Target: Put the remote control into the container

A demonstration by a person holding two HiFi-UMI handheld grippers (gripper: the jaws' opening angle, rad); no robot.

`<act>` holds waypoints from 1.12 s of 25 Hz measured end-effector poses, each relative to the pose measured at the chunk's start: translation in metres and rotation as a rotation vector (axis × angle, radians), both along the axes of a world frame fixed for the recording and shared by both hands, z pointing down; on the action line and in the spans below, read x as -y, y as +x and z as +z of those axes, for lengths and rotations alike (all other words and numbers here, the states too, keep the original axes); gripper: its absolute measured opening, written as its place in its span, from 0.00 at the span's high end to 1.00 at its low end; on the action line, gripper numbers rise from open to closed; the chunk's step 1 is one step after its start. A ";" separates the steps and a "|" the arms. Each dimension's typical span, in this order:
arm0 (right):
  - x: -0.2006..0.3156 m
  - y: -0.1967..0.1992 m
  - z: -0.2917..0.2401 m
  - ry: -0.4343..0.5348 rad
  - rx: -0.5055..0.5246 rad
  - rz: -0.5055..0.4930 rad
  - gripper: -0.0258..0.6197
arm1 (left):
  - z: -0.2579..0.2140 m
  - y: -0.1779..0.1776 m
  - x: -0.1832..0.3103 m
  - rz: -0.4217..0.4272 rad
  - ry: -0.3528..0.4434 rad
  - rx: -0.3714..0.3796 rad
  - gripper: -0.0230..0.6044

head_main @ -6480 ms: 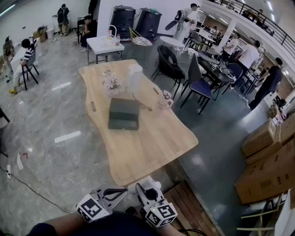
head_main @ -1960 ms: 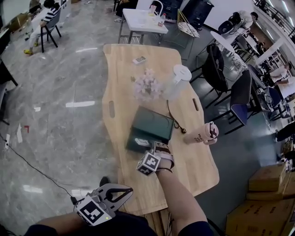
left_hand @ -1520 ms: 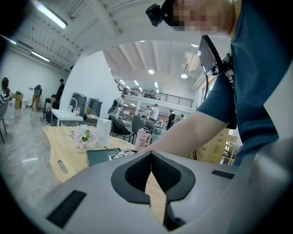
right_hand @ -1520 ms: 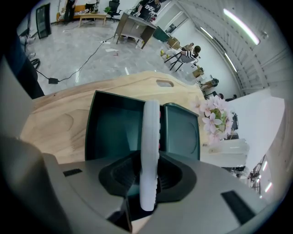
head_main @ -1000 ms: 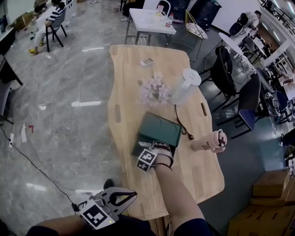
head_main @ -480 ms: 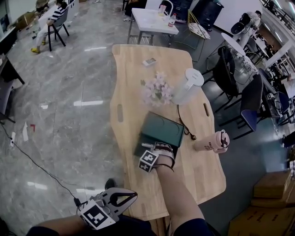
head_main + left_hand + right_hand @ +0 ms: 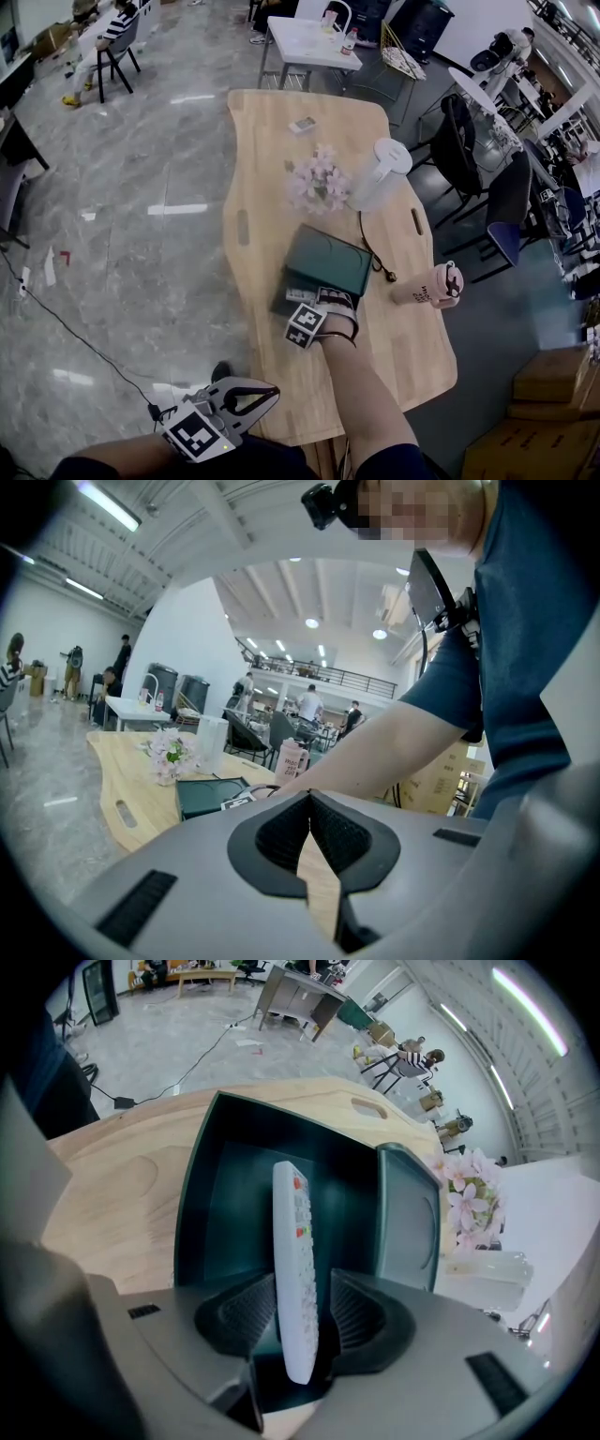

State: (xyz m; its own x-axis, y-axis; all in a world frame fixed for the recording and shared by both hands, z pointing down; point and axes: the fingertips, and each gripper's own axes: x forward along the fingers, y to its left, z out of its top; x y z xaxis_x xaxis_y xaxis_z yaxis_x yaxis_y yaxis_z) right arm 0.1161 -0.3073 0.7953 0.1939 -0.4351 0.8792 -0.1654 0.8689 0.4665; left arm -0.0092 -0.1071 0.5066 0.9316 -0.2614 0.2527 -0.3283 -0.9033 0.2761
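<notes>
Above the open container, toward the tabletop's near end, the right gripper has just been spreading its jaws, and the remote control stands loose between them. Best to withdraw straight back without nudging it. The left gripper idles, pinched closed and empty.

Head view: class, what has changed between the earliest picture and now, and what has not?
The right tool moved forward from the table's near end to the green container; its jaws have just been opening, with the remote control between them, reaching into it. The left tool, flowers, jug and cup stayed put.
</notes>
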 end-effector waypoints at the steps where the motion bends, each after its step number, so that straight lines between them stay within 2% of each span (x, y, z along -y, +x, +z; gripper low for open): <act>1: -0.002 0.001 -0.001 -0.002 0.005 0.002 0.68 | 0.000 0.001 0.000 0.004 0.001 0.001 0.94; 16: -0.030 0.022 -0.022 -0.001 0.044 0.072 0.67 | -0.012 0.034 -0.015 0.082 0.045 -0.029 0.94; 28: -0.078 0.033 -0.106 0.157 0.191 0.147 0.68 | -0.032 0.048 -0.038 0.107 0.071 -0.022 0.94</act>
State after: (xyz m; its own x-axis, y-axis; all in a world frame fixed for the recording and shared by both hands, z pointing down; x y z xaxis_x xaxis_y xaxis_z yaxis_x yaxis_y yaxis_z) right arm 0.1489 -0.2297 0.6897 0.1022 -0.5479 0.8303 -0.3819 0.7490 0.5414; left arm 0.0393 -0.0696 0.4743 0.9602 -0.1764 0.2165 -0.2233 -0.9505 0.2160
